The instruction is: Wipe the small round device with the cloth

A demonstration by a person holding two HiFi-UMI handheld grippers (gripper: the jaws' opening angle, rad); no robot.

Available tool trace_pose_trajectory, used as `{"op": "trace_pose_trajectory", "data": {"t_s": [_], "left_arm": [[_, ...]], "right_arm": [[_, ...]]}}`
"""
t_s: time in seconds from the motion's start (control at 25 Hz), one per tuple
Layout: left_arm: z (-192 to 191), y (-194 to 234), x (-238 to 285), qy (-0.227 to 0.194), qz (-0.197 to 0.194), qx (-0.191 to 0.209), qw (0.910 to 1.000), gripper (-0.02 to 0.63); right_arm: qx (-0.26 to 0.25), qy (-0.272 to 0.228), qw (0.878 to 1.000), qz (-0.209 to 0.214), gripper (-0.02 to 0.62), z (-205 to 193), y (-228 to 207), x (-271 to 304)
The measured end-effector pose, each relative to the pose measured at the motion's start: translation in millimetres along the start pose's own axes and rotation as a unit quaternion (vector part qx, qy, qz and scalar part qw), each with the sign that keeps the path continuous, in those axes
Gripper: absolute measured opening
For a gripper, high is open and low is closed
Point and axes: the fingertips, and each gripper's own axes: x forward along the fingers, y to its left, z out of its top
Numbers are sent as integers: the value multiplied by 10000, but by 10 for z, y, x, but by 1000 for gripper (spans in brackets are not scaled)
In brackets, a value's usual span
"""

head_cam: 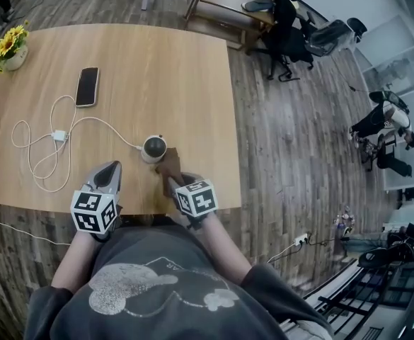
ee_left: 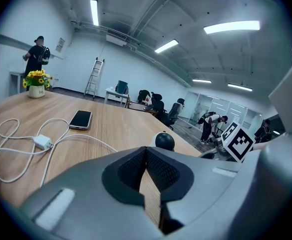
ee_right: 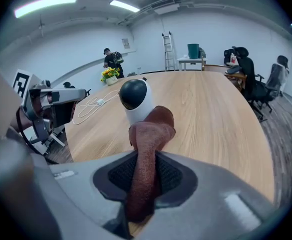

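Note:
The small round device (head_cam: 153,148) is a white base with a black dome, standing near the table's front edge; it also shows in the left gripper view (ee_left: 164,141) and right gripper view (ee_right: 134,98). My right gripper (head_cam: 171,181) is shut on a brown cloth (head_cam: 169,167), whose bunched end (ee_right: 152,126) touches the device's near side. My left gripper (head_cam: 109,176) rests over the table's front edge, left of the device, jaws shut with nothing between them (ee_left: 146,178).
A white cable (head_cam: 40,144) with a small adapter (head_cam: 59,136) loops on the wooden table (head_cam: 164,69) and runs to the device. A black phone (head_cam: 87,86) lies farther back. A flower pot (head_cam: 10,48) sits at the far left corner. Chairs and people are beyond.

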Motion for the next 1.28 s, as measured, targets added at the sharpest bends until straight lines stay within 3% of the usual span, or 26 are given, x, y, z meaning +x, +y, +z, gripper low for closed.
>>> {"op": "trace_pose_trajectory", "data": {"t_s": [0.08,0.24,0.32,0.48,0.76,1.08,1.28], "left_arm": [[-25,26,-47,3,-33,64,10000,20],[-138,32,-107,124,-191,701,9973,19],[-211,9,-114,169,-364,824,9958,18],[-240,-24,-115,169,-502,803,9954,19],[-267,-199,-267,-4,-352,661,9972,19],[-534,-962,-688,-131,-268,703,9971,20],[-949,-1365,-1020,-126,-137,616,9979,18]], "right_arm": [[135,-90,9998,-125,75,-7,-5,-59],[332,-389,9979,-393,75,25,2,-196],[417,-618,9960,-493,75,72,15,-289],[437,-961,9928,-560,75,175,65,-437],[467,-1380,9887,-344,75,179,114,-713],[452,-1506,9876,12,75,-505,270,-1315],[446,-1530,9870,209,75,-1040,393,-1553]]}}
